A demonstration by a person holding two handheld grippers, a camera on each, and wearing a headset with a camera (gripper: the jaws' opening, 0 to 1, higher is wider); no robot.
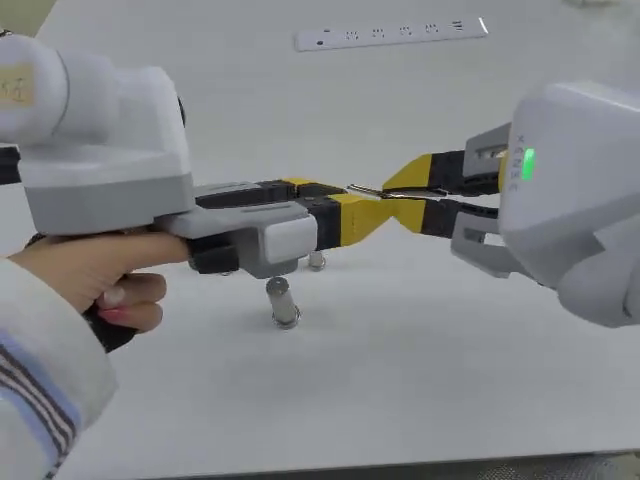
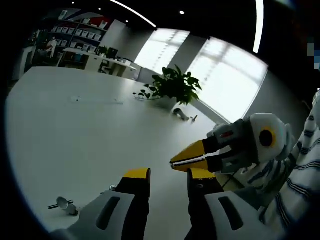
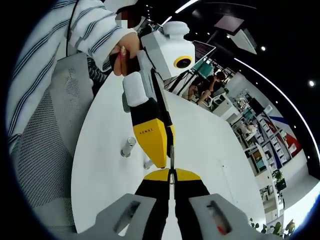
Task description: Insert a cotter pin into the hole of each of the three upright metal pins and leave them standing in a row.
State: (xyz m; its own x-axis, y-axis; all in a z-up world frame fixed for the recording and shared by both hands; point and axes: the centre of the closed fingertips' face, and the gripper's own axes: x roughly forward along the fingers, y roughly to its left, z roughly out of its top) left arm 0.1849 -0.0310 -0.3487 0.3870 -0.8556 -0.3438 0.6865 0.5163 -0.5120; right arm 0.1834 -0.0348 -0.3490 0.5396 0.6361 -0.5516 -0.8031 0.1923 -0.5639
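Note:
My right gripper (image 1: 387, 195) (image 3: 171, 176) is shut on a thin metal cotter pin (image 1: 364, 190) (image 3: 171, 156), which pokes out of its yellow tips toward the left gripper. My left gripper (image 1: 335, 202) (image 2: 168, 176) points at it tip to tip, open, with nothing between its jaws. In the left gripper view the right gripper's closed yellow tips (image 2: 174, 163) hover just past the gap. Below both grippers an upright metal pin (image 1: 283, 300) (image 3: 128, 146) stands on the white table. A second metal pin (image 1: 316, 262) (image 3: 148, 163) is half hidden under the left gripper.
A white power strip (image 1: 390, 33) lies at the far side of the table (image 1: 420, 380). A small metal pin (image 2: 63, 204) with a thin rod sticking out sits low left in the left gripper view. A potted plant (image 2: 172, 86) stands at the table's far end.

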